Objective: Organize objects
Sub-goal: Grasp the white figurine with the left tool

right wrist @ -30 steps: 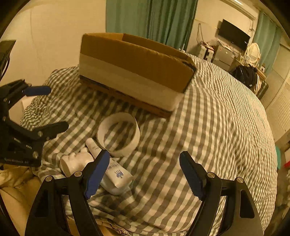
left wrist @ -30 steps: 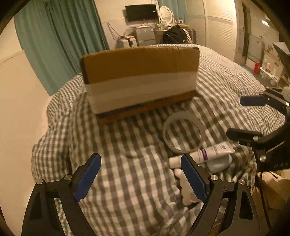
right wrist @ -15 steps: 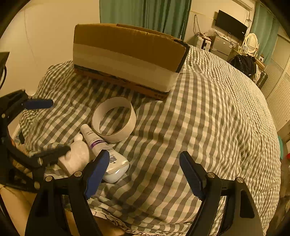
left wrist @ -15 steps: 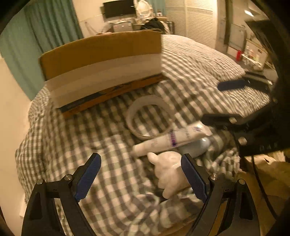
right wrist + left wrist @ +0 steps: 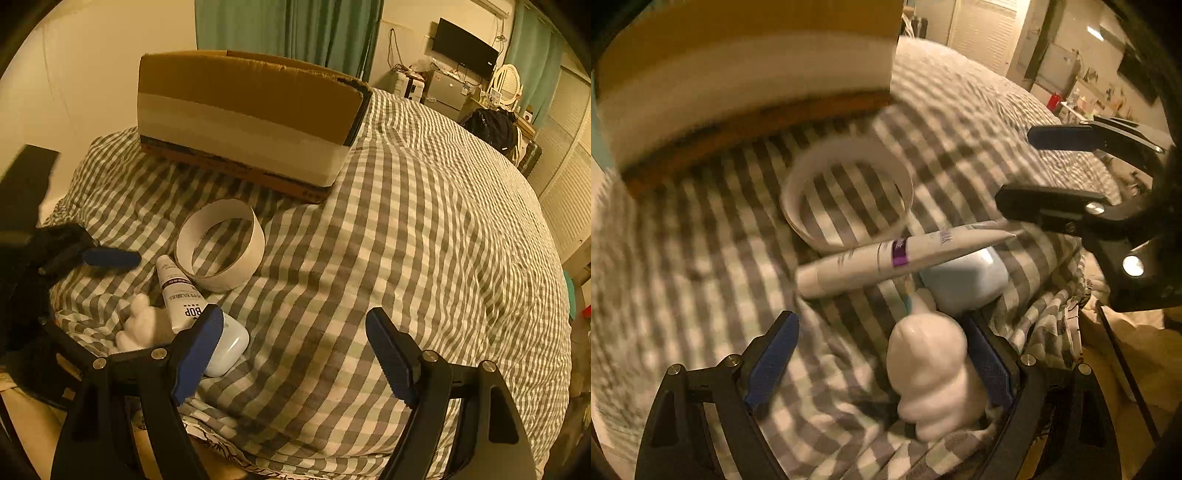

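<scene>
A white lumpy figurine point(image 5: 932, 373) point(image 5: 137, 325) lies on the checked bedspread. My left gripper point(image 5: 882, 363) is open, and the figurine sits between its jaws, close to the right one. A white tube point(image 5: 897, 254) point(image 5: 177, 291) lies across a pale earbud case point(image 5: 964, 280) point(image 5: 225, 345) just beyond. A white tape ring point(image 5: 846, 192) point(image 5: 220, 244) lies further on. A cardboard box point(image 5: 746, 74) point(image 5: 251, 114) stands behind. My right gripper point(image 5: 295, 354) is open and empty above the bedspread, right of the objects.
The bed's near edge drops off just below the objects point(image 5: 221, 435). The checked bedspread point(image 5: 424, 240) stretches to the right. A wall point(image 5: 74, 74) and green curtains point(image 5: 288, 29) stand behind the box. Furniture and a black bag point(image 5: 491, 125) are at the far right.
My left gripper has moved forward and down so its jaws now lie either side of the figurine. My right gripper has drifted slightly; the box now looks closer.
</scene>
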Action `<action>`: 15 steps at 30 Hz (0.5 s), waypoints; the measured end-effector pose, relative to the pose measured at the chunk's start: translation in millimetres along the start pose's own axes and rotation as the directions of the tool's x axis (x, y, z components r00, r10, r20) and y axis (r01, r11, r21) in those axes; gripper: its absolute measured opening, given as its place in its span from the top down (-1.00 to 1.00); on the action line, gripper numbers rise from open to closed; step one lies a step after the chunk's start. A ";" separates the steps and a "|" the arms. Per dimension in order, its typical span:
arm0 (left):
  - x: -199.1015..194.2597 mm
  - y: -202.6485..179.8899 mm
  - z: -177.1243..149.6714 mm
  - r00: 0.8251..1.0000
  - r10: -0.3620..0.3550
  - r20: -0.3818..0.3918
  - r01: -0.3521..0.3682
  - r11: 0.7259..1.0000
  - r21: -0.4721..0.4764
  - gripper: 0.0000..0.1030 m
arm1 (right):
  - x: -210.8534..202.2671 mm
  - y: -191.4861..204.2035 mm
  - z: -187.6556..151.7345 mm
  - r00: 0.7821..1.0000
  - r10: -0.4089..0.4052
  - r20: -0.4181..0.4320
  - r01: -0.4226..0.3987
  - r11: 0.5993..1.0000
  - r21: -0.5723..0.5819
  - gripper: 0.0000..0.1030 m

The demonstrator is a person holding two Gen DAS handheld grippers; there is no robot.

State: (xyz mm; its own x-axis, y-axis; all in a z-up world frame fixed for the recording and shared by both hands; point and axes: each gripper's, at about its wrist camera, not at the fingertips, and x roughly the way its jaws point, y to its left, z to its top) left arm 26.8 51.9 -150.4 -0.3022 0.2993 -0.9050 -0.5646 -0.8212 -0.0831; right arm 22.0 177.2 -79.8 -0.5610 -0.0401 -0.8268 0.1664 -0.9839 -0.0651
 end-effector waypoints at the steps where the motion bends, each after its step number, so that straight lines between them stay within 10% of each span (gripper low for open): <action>1: 0.7 0.8 -0.3 1.000 -0.014 -0.003 0.014 1.000 -0.005 -0.71 | 0.9 0.0 -0.4 1.000 0.001 -0.003 -0.001 1.000 0.000 -0.54; 5: -7.0 -11.0 -1.1 0.998 -0.060 0.016 0.059 0.996 0.063 0.24 | 1.8 0.4 -0.3 1.000 0.003 -0.006 -0.003 1.000 -0.002 -0.54; 15: -32.7 4.1 -1.1 0.998 -0.039 0.042 0.038 0.999 0.030 0.24 | 3.1 6.6 -1.3 1.000 0.028 -0.004 -0.029 0.999 -0.022 -0.54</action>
State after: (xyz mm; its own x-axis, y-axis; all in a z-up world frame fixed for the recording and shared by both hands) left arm 35.2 38.2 -121.6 -0.3118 0.3509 -0.8830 -0.5984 -0.7943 -0.1044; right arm 22.5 170.8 -83.6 -0.5527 -0.0674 -0.8307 0.1998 -0.9784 -0.0535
